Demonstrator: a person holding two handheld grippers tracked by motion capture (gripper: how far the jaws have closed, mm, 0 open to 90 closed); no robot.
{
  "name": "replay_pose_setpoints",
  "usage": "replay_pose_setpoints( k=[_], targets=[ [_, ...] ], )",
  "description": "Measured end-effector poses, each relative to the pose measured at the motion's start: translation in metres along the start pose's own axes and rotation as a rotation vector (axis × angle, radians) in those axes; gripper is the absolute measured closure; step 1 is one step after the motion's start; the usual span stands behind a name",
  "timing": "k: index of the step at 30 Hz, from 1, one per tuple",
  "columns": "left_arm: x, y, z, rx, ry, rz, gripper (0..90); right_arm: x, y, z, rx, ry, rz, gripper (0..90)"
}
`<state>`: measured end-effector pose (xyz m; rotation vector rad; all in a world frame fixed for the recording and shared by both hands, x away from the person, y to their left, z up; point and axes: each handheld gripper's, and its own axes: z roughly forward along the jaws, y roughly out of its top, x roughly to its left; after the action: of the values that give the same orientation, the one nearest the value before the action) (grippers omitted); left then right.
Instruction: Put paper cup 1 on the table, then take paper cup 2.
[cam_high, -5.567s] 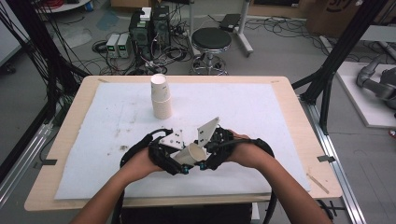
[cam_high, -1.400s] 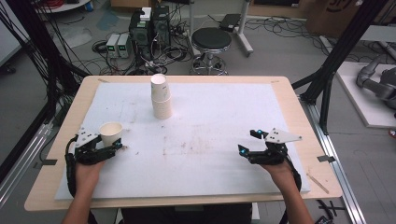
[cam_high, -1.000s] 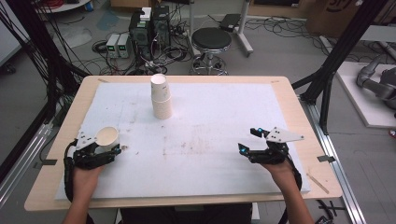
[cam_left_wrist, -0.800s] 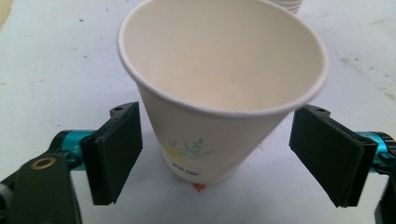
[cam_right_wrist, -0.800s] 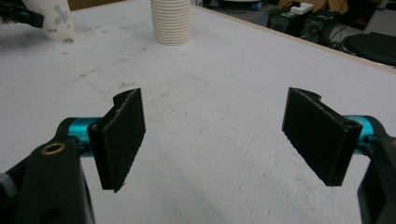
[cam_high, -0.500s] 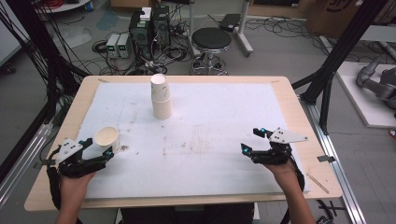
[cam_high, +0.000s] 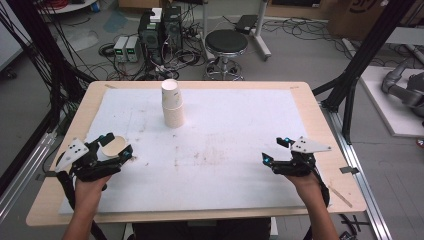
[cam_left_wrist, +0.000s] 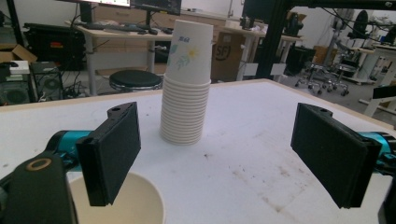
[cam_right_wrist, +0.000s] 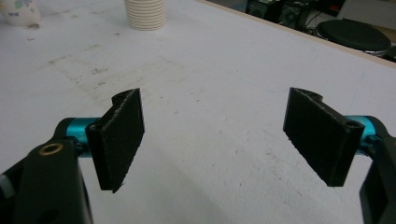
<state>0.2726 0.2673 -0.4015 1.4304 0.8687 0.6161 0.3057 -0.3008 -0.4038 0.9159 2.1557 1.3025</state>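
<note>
A tall stack of paper cups (cam_high: 172, 106) stands mouth down at the back middle of the white sheet (cam_high: 230, 125); it also rises ahead in the left gripper view (cam_left_wrist: 186, 93). A single paper cup (cam_high: 114, 145) stands mouth up at the left. My left gripper (cam_high: 117, 145) is open around it, jaws wide apart. In the left gripper view (cam_left_wrist: 224, 158) the cup (cam_left_wrist: 133, 205) sits low beside the left jaw. My right gripper (cam_high: 273, 151) rests open at the right with nothing between its jaws (cam_right_wrist: 212, 135); far off it sees the stack's base (cam_right_wrist: 144, 14) and the single cup (cam_right_wrist: 18, 11).
The wooden table (cam_high: 320, 125) borders the sheet on all sides. The sheet carries brown stains around its middle (cam_high: 210, 152). Behind the table stand a black stool (cam_high: 226, 42) and electronics boxes with cables (cam_high: 160, 30).
The left gripper carried the single cup at the table's left and held it tilted; now the cup stands upright and the jaws are open. The right gripper has barely moved.
</note>
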Motion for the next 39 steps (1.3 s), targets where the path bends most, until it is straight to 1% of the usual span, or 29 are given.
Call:
replay_pose_setpoints(
  k=[2,4,6,7,9,13,16,23,30,33,35,37,39],
  targets=[
    [-0.001,0.001,0.005,0.006,-0.01,-0.006,16.1,-0.001,0.001,-0.001,-0.007,-0.003,0.006,21.1],
    [-0.004,0.001,0.008,-0.005,-0.018,-0.003,16.3,-0.002,0.002,-0.001,-0.012,-0.007,0.012,21.1],
    [-0.006,-0.001,0.01,0.004,-0.032,0.01,16.3,-0.004,0.002,0.0,-0.012,-0.007,0.02,21.1],
    [-0.007,-0.001,0.01,0.01,-0.032,0.018,16.3,-0.004,0.002,0.001,-0.012,-0.004,0.027,21.0],
    [-0.008,-0.003,0.01,0.013,-0.034,0.018,16.3,-0.005,0.002,0.003,-0.009,0.004,0.028,21.0],
    [-0.007,-0.004,0.007,0.011,-0.029,0.015,16.3,-0.005,0.003,0.005,-0.009,0.007,0.022,21.0],
    [-0.007,-0.004,0.006,0.012,-0.022,0.023,16.3,-0.004,0.003,0.005,-0.015,0.01,0.018,21.0],
    [-0.008,-0.005,0.006,0.012,-0.022,0.029,16.3,-0.004,0.003,0.005,-0.017,0.015,0.02,20.8],
    [-0.007,-0.008,0.007,0.022,-0.021,0.017,16.3,-0.002,0.002,0.006,-0.018,0.024,0.015,20.8],
    [-0.009,-0.008,0.009,0.027,-0.026,0.025,16.3,-0.003,0.001,0.004,-0.02,0.029,0.029,20.8],
    [-0.011,-0.007,0.01,0.025,-0.027,0.026,16.3,-0.003,0.0,0.005,-0.012,0.03,0.029,20.2],
    [-0.014,-0.008,0.01,0.032,-0.034,0.028,16.3,-0.003,-0.002,0.004,-0.009,0.04,0.042,19.7],
    [-0.016,-0.008,0.011,0.034,-0.034,0.029,16.3,-0.003,-0.004,0.003,-0.004,0.039,0.041,19.7]
  ],
)
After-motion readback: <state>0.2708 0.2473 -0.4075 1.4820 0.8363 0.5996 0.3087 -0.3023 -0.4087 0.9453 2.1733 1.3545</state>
